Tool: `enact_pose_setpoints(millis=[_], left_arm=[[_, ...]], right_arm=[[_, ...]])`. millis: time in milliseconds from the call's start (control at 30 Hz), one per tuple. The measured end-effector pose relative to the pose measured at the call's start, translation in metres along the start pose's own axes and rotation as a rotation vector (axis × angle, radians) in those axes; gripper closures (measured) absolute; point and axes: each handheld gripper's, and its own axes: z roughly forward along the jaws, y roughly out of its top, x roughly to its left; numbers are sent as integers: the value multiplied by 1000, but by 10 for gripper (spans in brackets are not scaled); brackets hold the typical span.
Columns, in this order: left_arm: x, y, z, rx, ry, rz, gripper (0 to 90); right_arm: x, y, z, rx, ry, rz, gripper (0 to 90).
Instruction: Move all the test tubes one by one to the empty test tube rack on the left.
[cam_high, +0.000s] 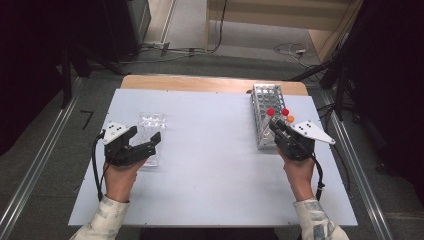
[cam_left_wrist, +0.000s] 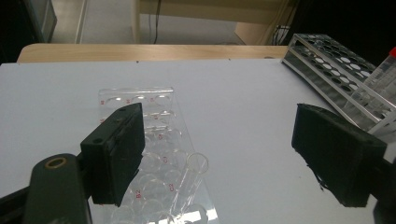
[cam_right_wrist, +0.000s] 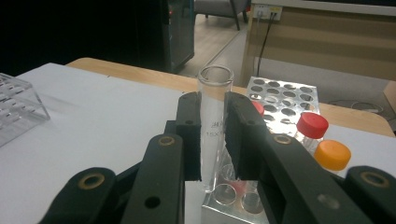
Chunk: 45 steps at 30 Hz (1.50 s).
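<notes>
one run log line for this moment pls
right claw: shut on glass tube, above metal rack | left claw: open, over clear well plate

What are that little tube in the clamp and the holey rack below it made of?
The tube looks like clear glass or hard plastic: see-through, glossy, printed lettering. The rack looks like metal, probably aluminium: matt silver plate with punched round holes. The right gripper is clamped on the tube.
</notes>
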Motion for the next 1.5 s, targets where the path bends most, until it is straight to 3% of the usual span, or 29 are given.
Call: enact_pose_setpoints(millis=[433,1500], left_arm=[[-2,0,-1,-4,-9,-3,176],[-17,3,-4,-12,-51,18,176]], right_arm=[[15,-6,7,42,69,-14,736],[78,-18,21,112,261,-72,736]])
